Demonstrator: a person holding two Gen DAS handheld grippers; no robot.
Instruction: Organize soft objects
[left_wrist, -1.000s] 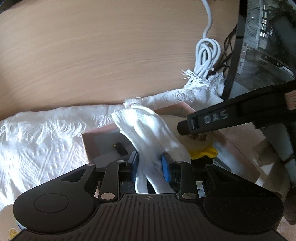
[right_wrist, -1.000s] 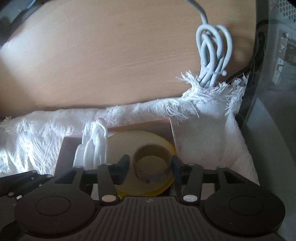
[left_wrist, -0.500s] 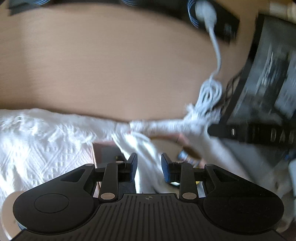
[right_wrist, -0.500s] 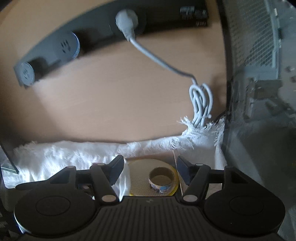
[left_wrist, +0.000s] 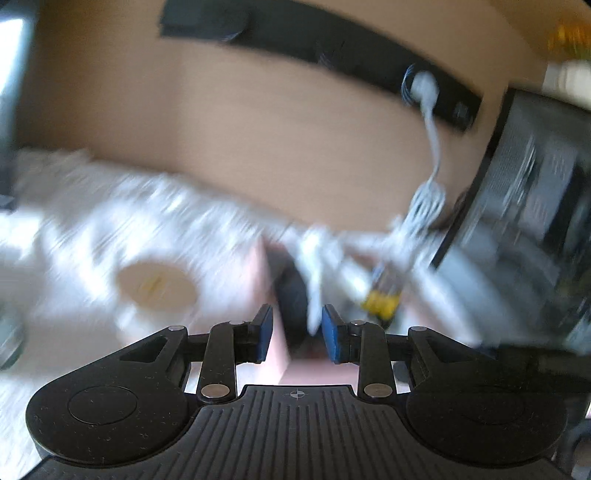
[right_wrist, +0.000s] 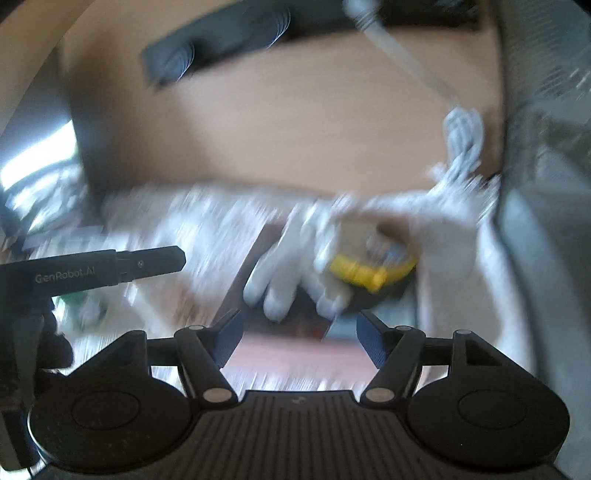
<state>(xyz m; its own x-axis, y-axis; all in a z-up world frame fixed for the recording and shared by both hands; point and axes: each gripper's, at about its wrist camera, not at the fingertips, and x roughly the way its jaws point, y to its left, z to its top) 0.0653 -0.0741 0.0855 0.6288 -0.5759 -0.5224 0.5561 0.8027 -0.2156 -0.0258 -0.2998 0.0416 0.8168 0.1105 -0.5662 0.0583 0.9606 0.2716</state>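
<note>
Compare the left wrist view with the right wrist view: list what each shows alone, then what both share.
Only the left wrist view: a round white cup-like thing on the white cloth, too blurred to name, and the left gripper from behind, jaws apart, nothing clamped.

Only the right wrist view: the glove with its fingers spread over the box, and the right gripper, jaws wide.

Both: the glove, cloth, yellow tape roll, coiled white cable and power strip.
</note>
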